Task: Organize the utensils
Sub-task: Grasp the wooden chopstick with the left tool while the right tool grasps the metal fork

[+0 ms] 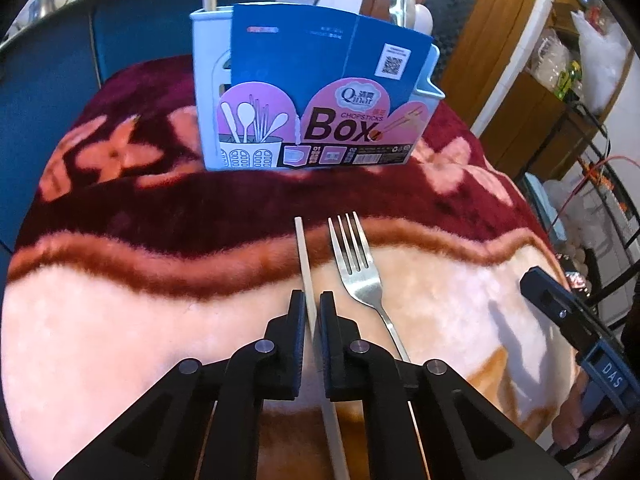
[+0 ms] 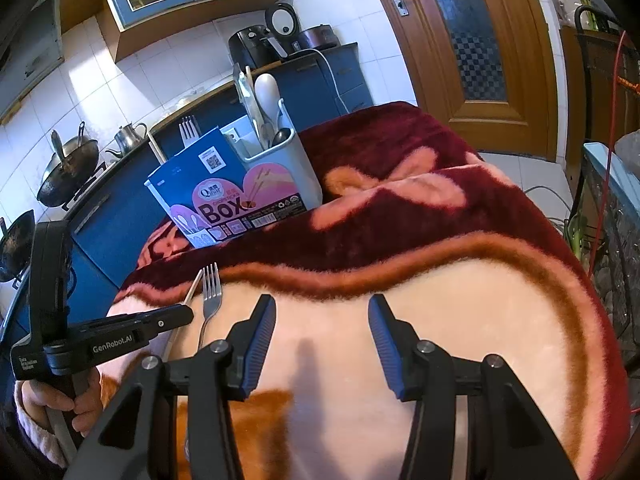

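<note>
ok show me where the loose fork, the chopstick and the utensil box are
fork (image 1: pixel 362 280), left wrist view, on the base of its tines.
chopstick (image 1: pixel 303 256), left wrist view, on its shaft ahead of the fingers.
utensil box (image 1: pixel 320 120), left wrist view, on its printed front.

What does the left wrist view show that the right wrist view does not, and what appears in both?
Only the left wrist view shows the left gripper closed on the chopstick. Only the right wrist view shows the right gripper open and holding nothing, plus the wok and kettle. Both show the fork, the utensil holder and the blanket.
</note>
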Demonstrator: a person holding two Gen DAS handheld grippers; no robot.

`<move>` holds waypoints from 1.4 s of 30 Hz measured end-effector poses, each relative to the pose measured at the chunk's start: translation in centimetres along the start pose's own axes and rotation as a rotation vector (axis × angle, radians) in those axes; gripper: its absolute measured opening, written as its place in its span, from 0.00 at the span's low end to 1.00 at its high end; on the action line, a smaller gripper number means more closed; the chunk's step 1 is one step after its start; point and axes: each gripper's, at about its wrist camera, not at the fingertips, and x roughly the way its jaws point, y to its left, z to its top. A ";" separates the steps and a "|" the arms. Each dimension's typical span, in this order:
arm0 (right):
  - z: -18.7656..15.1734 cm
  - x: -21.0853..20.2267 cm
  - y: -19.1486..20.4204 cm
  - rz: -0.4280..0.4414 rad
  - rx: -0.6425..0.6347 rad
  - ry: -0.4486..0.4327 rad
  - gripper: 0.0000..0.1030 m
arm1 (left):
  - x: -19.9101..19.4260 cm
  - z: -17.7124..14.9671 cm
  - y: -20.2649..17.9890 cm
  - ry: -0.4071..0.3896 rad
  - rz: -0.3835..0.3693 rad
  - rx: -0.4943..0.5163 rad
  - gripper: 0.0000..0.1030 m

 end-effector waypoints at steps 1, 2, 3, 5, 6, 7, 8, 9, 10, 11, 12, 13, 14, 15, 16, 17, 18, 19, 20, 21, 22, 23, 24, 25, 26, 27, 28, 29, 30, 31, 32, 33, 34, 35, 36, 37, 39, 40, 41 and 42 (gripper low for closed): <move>0.0 0.0 0.1 0.000 -0.002 0.000 0.50 | -0.2 -0.1 0.2 -0.007 -0.010 -0.011 0.05; 0.0 0.0 0.1 -0.001 -0.005 0.000 0.50 | -0.4 -0.2 0.4 -0.019 -0.025 -0.023 0.04; 0.0 -0.1 0.3 -0.001 -0.010 0.000 0.50 | -0.7 -0.3 0.6 -0.030 -0.032 -0.030 0.04; 0.0 -0.2 0.6 -0.002 -0.020 0.000 0.50 | -1.6 -0.5 1.1 -0.065 -0.046 -0.050 0.04; 0.1 -0.2 0.8 -0.004 -0.026 0.000 0.50 | -2.2 -0.6 1.5 -0.086 -0.054 -0.062 0.04; 0.1 -0.2 1.0 -0.004 -0.032 0.001 0.50 | -2.5 -0.6 1.6 -0.100 -0.059 -0.068 0.04; 0.1 -0.3 1.4 -0.004 -0.041 0.002 0.50 | -3.1 -0.7 1.9 -0.122 -0.064 -0.077 0.04; 0.2 -0.3 1.6 -0.004 -0.048 0.004 0.50 | -3.6 -0.8 2.2 -0.139 -0.066 -0.081 0.04; 0.2 -0.2 2.1 -0.002 -0.059 0.008 0.50 | -4.1 -0.9 2.4 -0.158 -0.068 -0.085 0.04; 0.2 -0.2 2.4 0.000 -0.066 0.012 0.50 | -4.6 -1.0 2.6 -0.179 -0.069 -0.087 0.04; 0.2 -0.2 2.8 0.003 -0.076 0.017 0.50 | -5.0 -1.0 2.7 -0.196 -0.069 -0.089 0.04; 0.2 -0.1 3.3 0.007 -0.091 0.025 0.50 | -5.5 -1.2 2.9 -0.216 -0.067 -0.091 0.04; 0.2 0.0 3.7 0.008 -0.101 0.031 0.50 | -6.0 -1.3 3.0 -0.237 -0.063 -0.091 0.04; 0.2 0.1 4.1 0.010 -0.114 0.038 0.50 | -6.4 -1.4 3.2 -0.253 -0.059 -0.091 0.04; 0.2 0.2 4.6 0.012 -0.130 0.047 0.50 | -6.9 -1.5 3.4 -0.276 -0.050 -0.090 0.04; 0.1 0.4 5.2 0.016 -0.148 0.061 0.50 | -7.2 -1.6 3.6 -0.293 -0.043 -0.089 0.04; 0.1 0.6 5.6 0.021 -0.159 0.074 0.50 | -7.4 -1.7 3.7 -0.304 -0.038 -0.088 0.04; 0.1 0.9 6.1 0.025 -0.173 0.093 0.50 | -7.8 -1.9 4.0 -0.321 -0.032 -0.088 0.04; 0.0 1.2 6.7 0.027 -0.185 0.111 0.50 | -8.1 -2.0 4.3 -0.339 -0.026 -0.089 0.04; 0.0 1.4 7.0 0.027 -0.195 0.124 0.49 | -8.5 -2.1 4.7 -0.352 -0.022 -0.092 0.04; -0.1 1.6 7.5 0.024 -0.208 0.137 0.46 | -8.8 -2.3 5.0 -0.366 -0.018 -0.095 0.04; -0.2 1.9 7.9 0.019 -0.222 0.149 0.43 | -9.1 -2.5 5.4 -0.381 -0.014 -0.099 0.04; -0.3 2.1 8.3 0.015 -0.232 0.159 0.37 | -9.2 -2.6 5.7 -0.391 -0.010 -0.101 0.04; -0.4 2.4 8.8 0.014 -0.243 0.175 0.34 | -9.4 -2.7 6.0 -0.400 -0.008 -0.103 0.04; -0.5 2.6 9.0 0.016 -0.250 0.187 0.32 | -9.5 -2.9 6.4 -0.410 -0.006 -0.107 0.04; -0.5 2.9 9.3 0.018 -0.257 0.202 0.27 | -9.7 -3.0 6.8 -0.418 -0.006 -0.113 0.04; -0.7 3.3 9.8 0.019 -0.269 0.223 0.24 | -9.7 -3.1 7.0 -0.422 -0.007 -0.117 0.04; -0.7 3.5 10.1 0.019 -0.276 0.236 0.23 | -9.8 -3.2 7.4 -0.427 -0.010 -0.123 0.04; -0.8 3.8 10.4 0.023 -0.284 0.253 0.20 | -9.8 -3.3 7.6 -0.430 -0.013 -0.128 0.04; -0.8 4.2 10.8 0.029 -0.291 0.272 0.18 | -9.9 -3.4 7.9 -0.432 -0.016 -0.135 0.04; -0.8 4.5 11.1 0.034 -0.294 0.292 0.18 | -9.9 -3.4 8.3 -0.434 -0.022 -0.144 0.04; -0.8 4.9 11.3 0.037 -0.296 0.309 0.16 | -9.8 -3.6 8.5 -0.435 -0.024 -0.148 0.04; -0.7 5.3 11.5 0.038 -0.299 0.330 0.15 | -9.8 -3.7 8.8 -0.437 -0.027 -0.155 0.04; -0.7 5.6 11.7 0.034 -0.303 0.342 0.14 | -9.8 -3.8 8.9 -0.438 -0.029 -0.160 0.04; -0.6 5.9 11.8 0.027 -0.306 0.354 0.13 | -9.8 -3.8 9.1 -0.440 -0.031 -0.164 0.04; -0.5 6.4 11.9 0.020 -0.309 0.372 0.12 | -9.8 -3.9 9.3 -0.442 -0.035 -0.168 0.04; -0.3 7.0 12.0 0.010 -0.309 0.398 0.12 | -9.8 -4.0 9.5 -0.444 -0.037 -0.173 0.04; -0.2 7.3 12.0 0.006 -0.308 0.413 0.11 | -9.7 -4.1 9.6 -0.445 -0.040 -0.176 0.04; -0.1 7.6 12.1 0.004 -0.308 0.428 0.11 | -9.7 -4.1 9.7 -0.446 -0.042 -0.177 0.04; 0.0 7.8 12.2 0.002 -0.305 0.441 0.11 | -9.7 -4.1 9.7 -0.446 -0.044 -0.178 0.04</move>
